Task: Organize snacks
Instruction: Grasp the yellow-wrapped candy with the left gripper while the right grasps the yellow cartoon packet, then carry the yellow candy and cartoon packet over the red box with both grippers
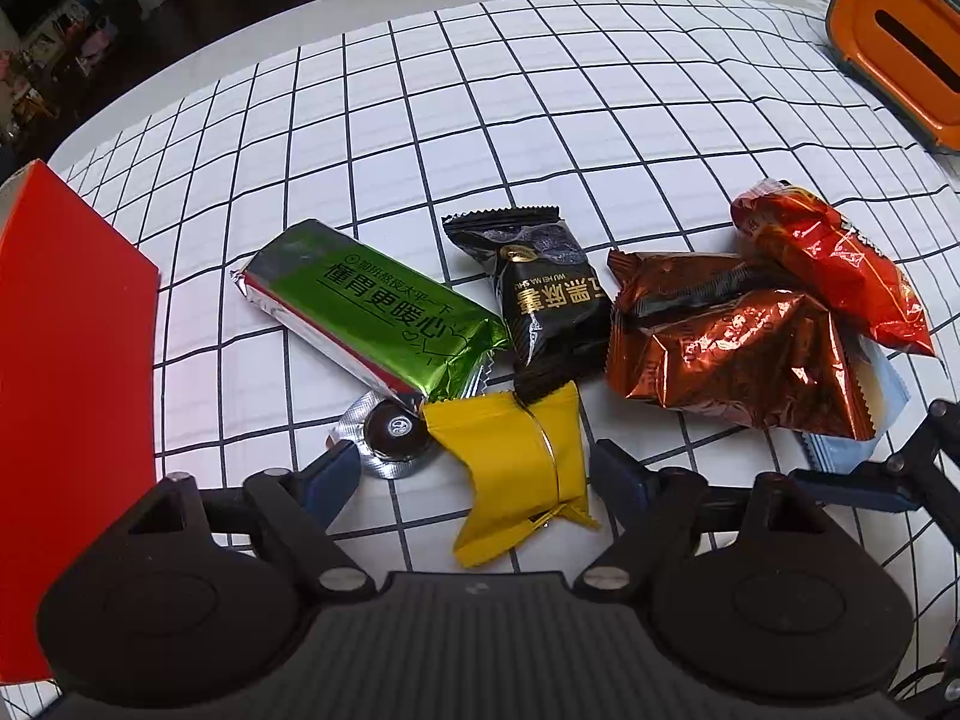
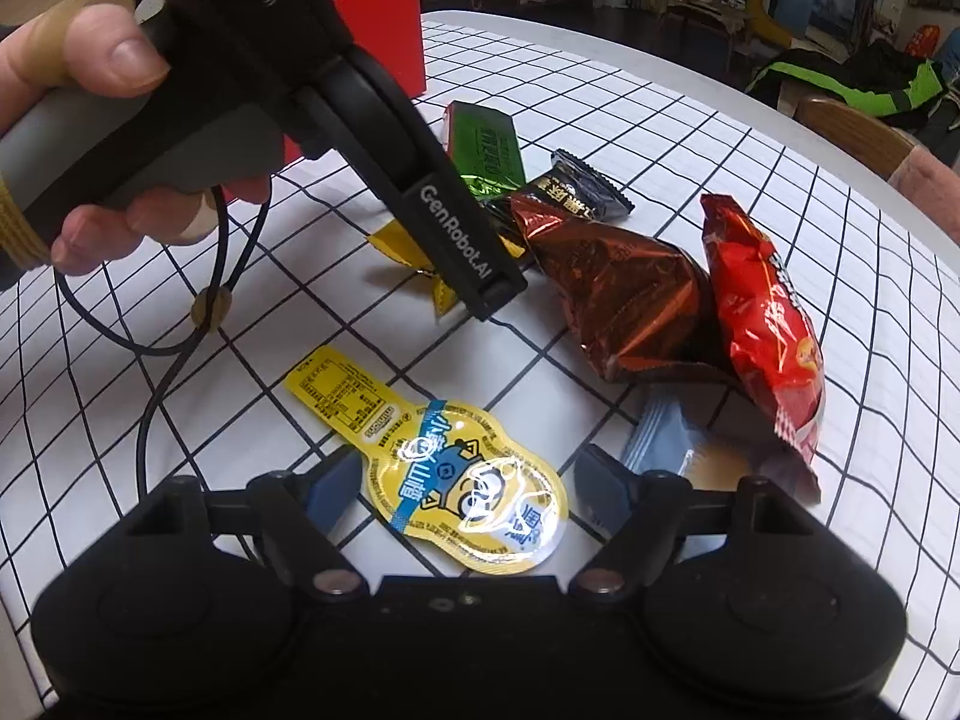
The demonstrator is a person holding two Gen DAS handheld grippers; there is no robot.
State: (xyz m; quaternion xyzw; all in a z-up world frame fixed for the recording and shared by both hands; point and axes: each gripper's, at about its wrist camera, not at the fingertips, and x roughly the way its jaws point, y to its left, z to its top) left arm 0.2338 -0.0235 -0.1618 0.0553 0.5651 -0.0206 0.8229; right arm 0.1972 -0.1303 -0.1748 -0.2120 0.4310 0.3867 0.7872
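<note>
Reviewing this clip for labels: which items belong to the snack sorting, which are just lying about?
Job: green bar, black packet, yellow packet, brown bag, red bag, yellow jelly cup, red box.
Lying about: orange tissue box, cable.

Red box [image 1: 72,396]: cut off at frame's left edge. Pale blue packet [image 1: 852,444]: mostly hidden under copper foil bag [image 1: 732,354]. Orange tissue holder [image 1: 900,42]: cut off, right of the box.

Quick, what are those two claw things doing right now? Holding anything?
Left hand-held gripper: open, straddling the yellow packet, not gripping it.
Right hand-held gripper: open over the yellow jelly cup, holding nothing.
</note>
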